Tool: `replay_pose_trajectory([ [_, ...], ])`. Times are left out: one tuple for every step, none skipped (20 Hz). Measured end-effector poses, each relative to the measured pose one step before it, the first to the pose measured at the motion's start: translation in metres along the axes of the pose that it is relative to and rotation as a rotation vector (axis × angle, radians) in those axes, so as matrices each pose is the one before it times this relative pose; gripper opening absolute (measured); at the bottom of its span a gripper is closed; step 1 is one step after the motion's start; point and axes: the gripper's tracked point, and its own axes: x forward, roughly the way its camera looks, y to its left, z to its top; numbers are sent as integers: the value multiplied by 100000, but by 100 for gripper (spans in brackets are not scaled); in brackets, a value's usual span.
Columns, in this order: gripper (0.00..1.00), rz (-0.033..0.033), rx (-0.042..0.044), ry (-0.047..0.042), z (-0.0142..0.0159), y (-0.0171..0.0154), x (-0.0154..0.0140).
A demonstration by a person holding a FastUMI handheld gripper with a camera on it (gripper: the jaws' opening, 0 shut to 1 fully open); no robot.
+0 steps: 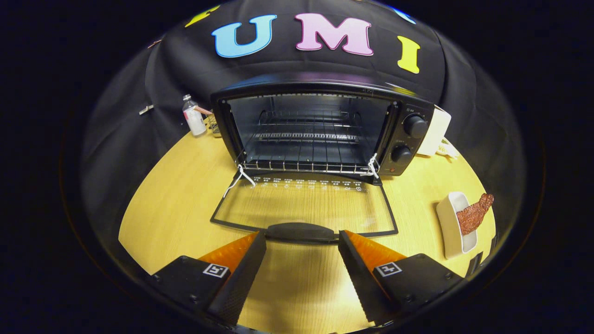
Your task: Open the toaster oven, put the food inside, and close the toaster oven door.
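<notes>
Black toaster oven (pixel 320 125) stands with door (pixel 304 206) flat on tabletop (pixel 185 195), handle (pixel 301 231) just ahead of my gripper (pixel 302 241), wide apart, empty; food (pixel 474 214) in white dish (pixel 452 232) off right.

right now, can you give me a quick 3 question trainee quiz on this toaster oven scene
1. True or false: the toaster oven door is shut.
2. Where is the food? A) on the oven rack B) in the white dish C) between the fingers
3. Fill in: the gripper is ____, its fingertips either side of the door handle.

Key: 1 false; 2 B; 3 open
</notes>
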Motion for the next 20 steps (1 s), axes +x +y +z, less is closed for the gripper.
replay_pose_trajectory([
  [98, 1228, 615, -1203, 341, 44, -510],
  [99, 2156, 578, -1910, 684, 236, -583],
  [98, 1929, -393, -1238, 561, 73, -822],
  [98, 1988, -1033, -1280, 757, -42, -781],
  [98, 2020, -1912, -1142, 732, -169, -958],
  [98, 1930, -2040, -1956, 926, -231, -1205],
  [98, 2018, -1440, -2753, 1165, -274, -1233],
  [98, 2107, -977, -2635, 1116, -328, -1215],
  [98, 1973, -755, -1962, 1000, -510, -1149],
  [98, 1348, -678, -1719, 1090, -832, -1174],
  [98, 989, -918, -1678, 1037, -1052, -1058],
  [98, 901, -1476, -469, 693, -1131, -811],
  [98, 418, -1792, 642, 331, -1446, -804],
  [98, 113, -1634, 1184, 2, -1609, -683],
  [98, -390, -883, 790, 46, -1740, -577],
  [98, -907, -638, 655, -162, -1732, -508],
  [98, -1310, -415, 1478, -495, -1887, -377],
  [98, -1493, 201, 1598, -430, -2005, -409],
  [98, -1517, -119, 841, -342, -1817, -398],
  [98, -1956, -180, 1390, -430, -2001, -274],
])
